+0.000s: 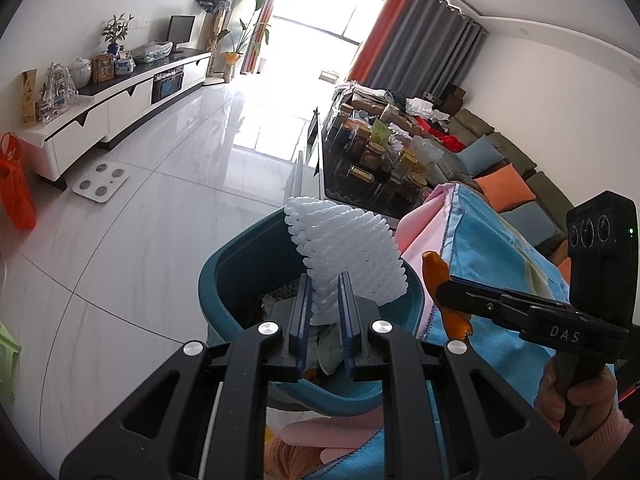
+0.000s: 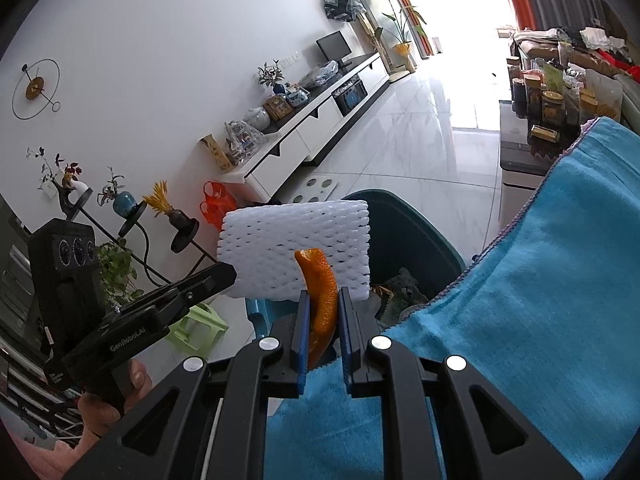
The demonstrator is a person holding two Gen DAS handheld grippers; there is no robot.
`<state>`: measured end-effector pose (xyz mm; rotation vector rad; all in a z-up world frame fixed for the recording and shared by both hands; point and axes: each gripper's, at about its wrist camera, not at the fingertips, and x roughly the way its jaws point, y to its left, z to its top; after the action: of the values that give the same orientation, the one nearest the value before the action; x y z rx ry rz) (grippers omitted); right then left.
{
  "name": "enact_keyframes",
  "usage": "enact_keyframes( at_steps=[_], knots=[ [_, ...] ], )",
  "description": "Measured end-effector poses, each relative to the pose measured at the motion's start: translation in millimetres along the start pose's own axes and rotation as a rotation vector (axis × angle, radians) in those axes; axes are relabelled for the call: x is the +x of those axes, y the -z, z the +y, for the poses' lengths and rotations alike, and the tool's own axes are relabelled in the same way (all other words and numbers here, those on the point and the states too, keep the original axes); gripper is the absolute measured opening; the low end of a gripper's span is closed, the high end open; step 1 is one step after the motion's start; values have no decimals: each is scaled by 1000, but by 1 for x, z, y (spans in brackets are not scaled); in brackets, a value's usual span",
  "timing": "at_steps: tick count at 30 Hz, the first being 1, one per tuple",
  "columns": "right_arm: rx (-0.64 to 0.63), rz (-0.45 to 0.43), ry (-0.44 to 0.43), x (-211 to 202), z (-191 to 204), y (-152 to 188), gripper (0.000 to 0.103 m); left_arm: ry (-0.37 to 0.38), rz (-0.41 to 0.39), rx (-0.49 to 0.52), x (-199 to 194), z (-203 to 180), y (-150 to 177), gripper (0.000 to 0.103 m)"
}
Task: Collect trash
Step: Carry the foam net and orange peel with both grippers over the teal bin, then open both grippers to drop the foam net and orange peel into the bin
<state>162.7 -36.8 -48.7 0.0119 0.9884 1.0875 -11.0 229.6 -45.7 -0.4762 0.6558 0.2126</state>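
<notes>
L gripper (image 1: 324, 300) clamps white foam net (image 1: 344, 256) over teal bin (image 1: 240, 264) — R gripper (image 2: 323, 312) pinches orange peel (image 2: 322, 300), prob. beside bin.

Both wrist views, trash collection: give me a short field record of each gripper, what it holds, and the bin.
left gripper: shut on white foam net, held above the bin
right gripper: shut on orange peel, beside the bin over the blue cloth
bin: teal, open top, some trash already inside
blue cloth: draped to the right of the bin
release: neither item dropped yet
</notes>
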Motion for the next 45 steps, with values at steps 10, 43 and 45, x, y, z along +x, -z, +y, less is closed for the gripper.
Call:
enact_keyframes(
  at_steps=[10, 43, 45],
  knots=[
    [0, 20, 13, 13, 5, -2, 12, -25, 20, -8, 15, 3, 4, 14],
    [3, 94, 49, 39, 13, -12, 15, -43, 92, -14, 56, -5, 16, 14],
    [6, 90, 46, 38, 12, -12, 15, -33, 105, -15, 62, -5, 18, 18]
  ],
)
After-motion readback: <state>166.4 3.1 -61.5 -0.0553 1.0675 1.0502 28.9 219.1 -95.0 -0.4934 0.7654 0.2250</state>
